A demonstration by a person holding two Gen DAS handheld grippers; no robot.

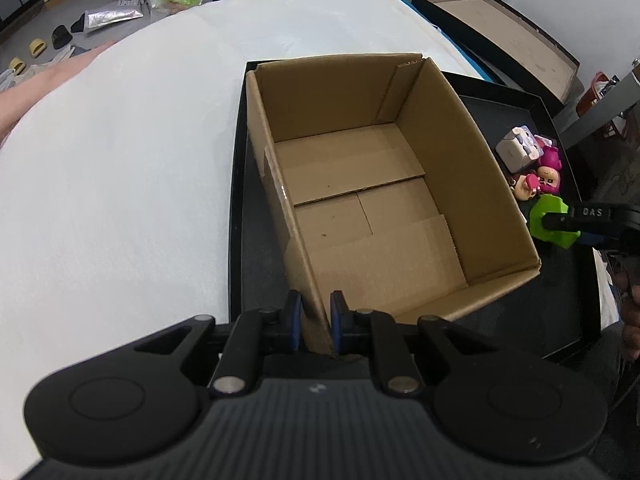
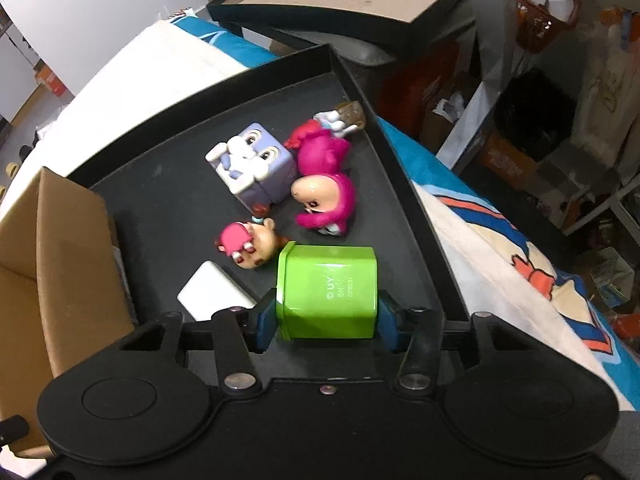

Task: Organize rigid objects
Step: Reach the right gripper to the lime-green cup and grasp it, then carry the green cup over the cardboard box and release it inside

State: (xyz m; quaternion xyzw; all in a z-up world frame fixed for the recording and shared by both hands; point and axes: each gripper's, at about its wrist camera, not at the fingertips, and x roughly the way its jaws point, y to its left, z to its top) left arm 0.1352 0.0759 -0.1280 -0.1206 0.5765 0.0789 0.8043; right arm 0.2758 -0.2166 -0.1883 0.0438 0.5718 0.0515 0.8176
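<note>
Left gripper (image 1: 316,320) clamps cardboard box (image 1: 472,168) wall | right gripper (image 2: 326,322) grips green block (image 2: 330,292) | black tray (image 2: 168,200): toys

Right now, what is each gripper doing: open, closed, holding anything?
Left gripper: closed on the near wall of the cardboard box.
Right gripper: closed around the green block, pads on both its sides.
</note>
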